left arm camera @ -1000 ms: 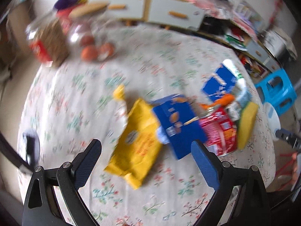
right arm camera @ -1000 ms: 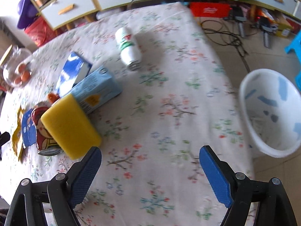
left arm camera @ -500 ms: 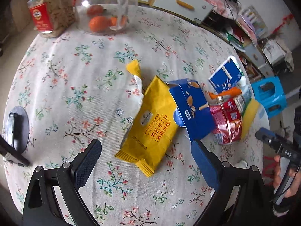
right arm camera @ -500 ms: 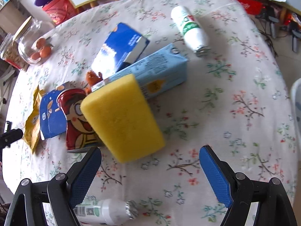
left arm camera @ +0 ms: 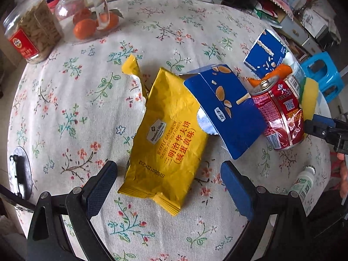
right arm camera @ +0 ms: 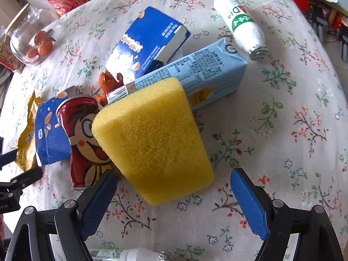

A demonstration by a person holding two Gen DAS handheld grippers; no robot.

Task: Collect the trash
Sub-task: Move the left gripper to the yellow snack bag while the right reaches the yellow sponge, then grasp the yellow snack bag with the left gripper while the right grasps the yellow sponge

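Observation:
Trash lies on a floral tablecloth (left arm camera: 65,113). A yellow snack bag (left arm camera: 169,134) lies just ahead of my open, empty left gripper (left arm camera: 169,187). Beside it are a flattened blue carton (left arm camera: 226,106), a crushed red can (left arm camera: 280,113) and a second blue box (left arm camera: 265,54). My open, empty right gripper (right arm camera: 171,193) sits at the near end of a yellow sponge (right arm camera: 152,139), which leans on the red can (right arm camera: 80,134) and a light blue carton (right arm camera: 204,76). A white bottle (right arm camera: 239,21) lies farther back.
A glass jar of oranges (left arm camera: 91,15) and a jar with a red label (left arm camera: 32,32) stand at the far left. A small white bottle (left arm camera: 302,182) lies near the table edge. A blue stool (left arm camera: 322,74) stands beyond the table. A dark round object (left arm camera: 19,174) lies at the left edge.
Both grippers have moved in closer to the trash pile. The yellow bag now fills the space ahead of the left one, the sponge ahead of the right one. Both stay open.

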